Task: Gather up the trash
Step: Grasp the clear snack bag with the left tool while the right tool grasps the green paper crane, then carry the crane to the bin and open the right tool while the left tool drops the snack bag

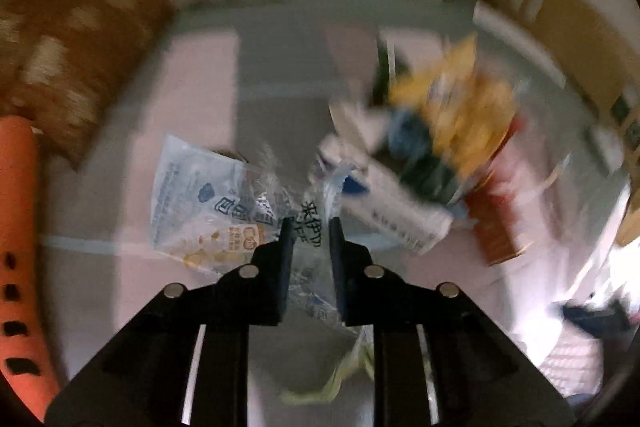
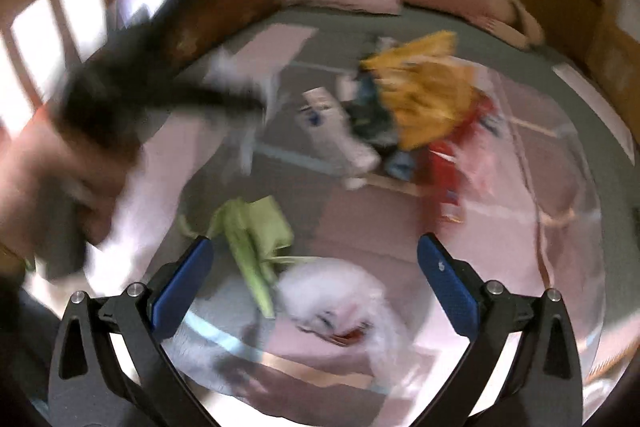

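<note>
Clamped on a clear printed wrapper (image 1: 308, 227) at lower centre, left gripper (image 1: 310, 227) is mid-pickup, so lifting it away seems next, while right gripper (image 2: 314, 255) gapes empty above green wrapper (image 2: 252, 239).

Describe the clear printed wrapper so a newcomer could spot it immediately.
Start at the checked pink-and-grey floor mat and find the heap of bright packaging. Just left of that heap lies the clear plastic wrapper, nipped at one edge by the left tongs. Unlike its yellow and red neighbours, it is see-through, with blue printed characters.
</note>
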Available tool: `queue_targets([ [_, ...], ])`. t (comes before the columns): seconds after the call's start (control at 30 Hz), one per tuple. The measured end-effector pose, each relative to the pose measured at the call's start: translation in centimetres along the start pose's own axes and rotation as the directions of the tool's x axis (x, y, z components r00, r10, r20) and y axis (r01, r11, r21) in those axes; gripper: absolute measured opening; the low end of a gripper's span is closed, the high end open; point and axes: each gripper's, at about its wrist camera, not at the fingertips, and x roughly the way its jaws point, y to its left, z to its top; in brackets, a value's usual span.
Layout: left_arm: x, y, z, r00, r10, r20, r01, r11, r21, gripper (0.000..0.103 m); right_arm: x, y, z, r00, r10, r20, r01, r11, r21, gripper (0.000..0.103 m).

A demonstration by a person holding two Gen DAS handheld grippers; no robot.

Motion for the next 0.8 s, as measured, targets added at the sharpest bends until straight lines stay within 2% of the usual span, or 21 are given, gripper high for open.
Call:
queue_targets([
  [0.1, -7.2, 2.3, 0.1, 0.988, -0.001, 0.155, 0.008, 0.999, -0.044, 0.018, 2.5, 2.4, 0.6, 0.997, 0.043, -0.058, -0.048, 0.995, -0.087, 0.100],
  [0.17, -11.1, 3.1, -0.9, 0.970, 0.003, 0.242, 0.013, 0.998, -0.065, 0.018, 4.0, 3.4, 1.2, 0.996, 0.034, -0.084, -0.044, 0.992, -0.120, 0.098],
  [0.23, -13.3, 3.6, -2.6, 0.960, 0.014, 0.280, 0.005, 0.998, -0.066, 0.018, 6.0, 3.8, 2.0, 0.992, 0.039, -0.123, -0.054, 0.991, -0.122, 0.091],
  [0.3, -14.0, 4.1, -4.1, 0.956, 0.017, 0.293, 0.007, 0.997, -0.081, 0.018, 7.8, 3.8, 2.8, 0.988, 0.025, -0.151, -0.043, 0.992, -0.115, 0.085],
  [0.37, -13.6, 4.5, -5.4, 0.961, 0.007, 0.277, 0.019, 0.996, -0.090, 0.018, 10.1, 3.4, 3.6, 0.980, -0.011, -0.197, -0.013, 0.993, -0.117, 0.074],
  [0.43, -12.6, 4.6, -6.0, 0.970, 0.010, 0.245, 0.008, 0.997, -0.075, 0.018, 11.8, 2.8, 3.7, 0.961, 0.012, -0.275, -0.036, 0.996, -0.083, 0.029],
  [0.47, -12.4, 4.6, -6.2, 0.971, 0.015, 0.238, 0.001, 0.998, -0.068, 0.018, 11.9, 2.5, 3.6, 0.956, 0.034, -0.292, -0.053, 0.997, -0.059, 0.028],
  [0.57, -12.5, 4.7, -6.7, 0.971, 0.008, 0.239, 0.008, 0.998, -0.066, 0.018, 9.1, 2.4, 4.3, 0.974, 0.056, -0.221, -0.068, 0.997, -0.043, 0.023],
  [0.67, -12.4, 4.2, -7.1, 0.972, -0.019, 0.235, 0.033, 0.998, -0.057, 0.018, 3.3, 0.9, 4.8, 0.995, 0.088, -0.055, -0.085, 0.995, 0.048, 0.023],
  [0.73, -11.8, 3.4, -7.1, 0.975, -0.026, 0.222, 0.035, 0.999, -0.038, 0.018, -0.8, -0.6, 4.3, 0.995, 0.076, 0.060, -0.081, 0.992, 0.091, 0.023],
  [0.8, -11.2, 2.3, -7.3, 0.978, -0.036, 0.205, 0.041, 0.999, -0.021, 0.018, -3.4, -1.3, 3.4, 0.991, 0.016, 0.135, -0.031, 0.994, 0.108, 0.023],
])
